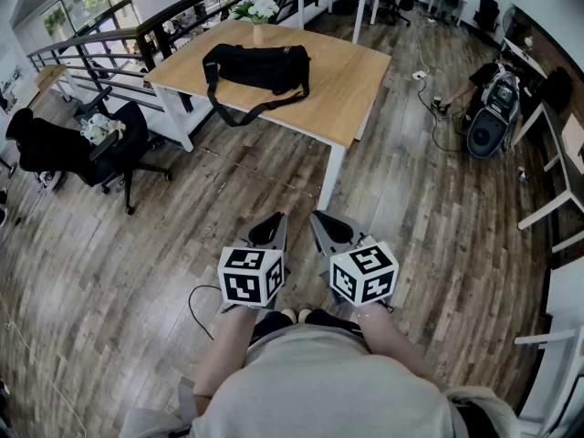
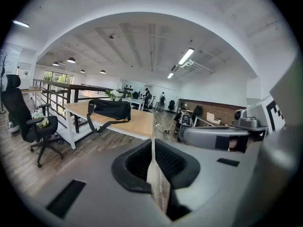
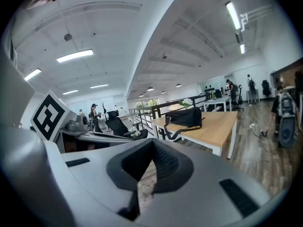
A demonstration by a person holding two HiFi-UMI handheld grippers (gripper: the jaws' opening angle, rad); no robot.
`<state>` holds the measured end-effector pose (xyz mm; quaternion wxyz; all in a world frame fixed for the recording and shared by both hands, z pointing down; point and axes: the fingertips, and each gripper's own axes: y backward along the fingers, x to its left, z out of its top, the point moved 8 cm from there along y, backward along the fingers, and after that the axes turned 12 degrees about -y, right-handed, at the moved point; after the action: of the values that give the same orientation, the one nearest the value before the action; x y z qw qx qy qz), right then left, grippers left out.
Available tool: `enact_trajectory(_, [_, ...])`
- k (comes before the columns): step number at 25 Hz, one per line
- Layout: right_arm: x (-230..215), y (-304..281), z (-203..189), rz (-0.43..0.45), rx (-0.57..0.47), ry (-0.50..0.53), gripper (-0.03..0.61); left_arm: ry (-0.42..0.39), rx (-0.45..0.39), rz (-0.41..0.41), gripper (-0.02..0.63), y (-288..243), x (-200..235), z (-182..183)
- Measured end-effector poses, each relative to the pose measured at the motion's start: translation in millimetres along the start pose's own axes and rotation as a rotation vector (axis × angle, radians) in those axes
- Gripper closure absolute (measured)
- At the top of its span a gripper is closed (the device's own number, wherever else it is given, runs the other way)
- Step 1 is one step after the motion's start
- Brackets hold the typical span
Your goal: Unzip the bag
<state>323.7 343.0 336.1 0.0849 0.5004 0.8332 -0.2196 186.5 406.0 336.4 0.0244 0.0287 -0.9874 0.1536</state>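
A black bag (image 1: 258,67) with a loose shoulder strap lies on a wooden table (image 1: 338,80) well ahead of me. Both grippers are held close to my body, over the wood floor and far short of the table. My left gripper (image 1: 274,219) points forward with its jaws together and nothing between them. My right gripper (image 1: 321,217) sits beside it, also shut and empty. In the left gripper view the bag (image 2: 110,109) shows far off past the closed left gripper (image 2: 152,143). The right gripper view shows the bag (image 3: 185,117) beyond the closed right gripper (image 3: 152,143).
A black office chair (image 1: 100,149) draped with dark cloth stands left of the table. A vase of white flowers (image 1: 258,12) sits at the table's far edge, by a railing (image 1: 109,39). Equipment and cables (image 1: 493,108) crowd the right wall. A thin cable (image 1: 196,304) lies by my feet.
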Motion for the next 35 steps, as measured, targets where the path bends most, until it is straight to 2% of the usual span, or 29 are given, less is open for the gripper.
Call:
enact_trajectory(10, [6,-6,0,0.017,0.004,-0.008,0.574,0.014,0.011,-0.035,0.578,-4,8,-5])
enact_trajectory(12, [6,-8,1,0.011,-0.014,-0.012,0.574,0.011,-0.015,-0.062,0.578,-3,12,-2])
enact_trajectory(15, [4,-11,1,0.015,-0.044,-0.045,0.572,0.032,-0.103,-0.128,0.578,-1,21,7])
enact_trajectory(17, [4,-13,3,0.015,-0.052,-0.064,0.572,0.040,-0.123,-0.137,0.577,0,28,11])
enact_trajectory(20, [6,-17,1,-0.002,-0.047,-0.065,0.571,0.027,-0.101,-0.126,0.577,-2,34,7])
enact_trajectory(26, [8,-25,-8,-0.047,-0.019,-0.049,0.570,0.057,-0.080,-0.063,0.575,-3,51,-8])
enact_trajectory(27, [7,-26,-9,-0.051,-0.014,-0.051,0.553,0.056,-0.072,-0.058,0.575,-4,52,-10])
enact_trajectory(28, [6,-28,-9,-0.055,-0.009,-0.054,0.503,0.057,-0.065,-0.056,0.574,-6,54,-11])
enact_trajectory(29, [4,-31,-9,-0.059,-0.005,-0.055,0.498,0.058,-0.059,-0.056,0.572,-8,56,-12])
enact_trajectory(31, [0,-37,-8,-0.065,-0.002,-0.055,0.499,0.058,-0.045,-0.058,0.546,-13,60,-14])
enact_trajectory(33, [-4,-45,-6,-0.064,0.002,-0.056,0.499,0.057,-0.027,-0.061,0.477,-20,64,-16])
enact_trajectory(35, [-11,-55,-5,-0.061,0.011,-0.058,0.497,0.059,-0.012,-0.065,0.476,-29,70,-17])
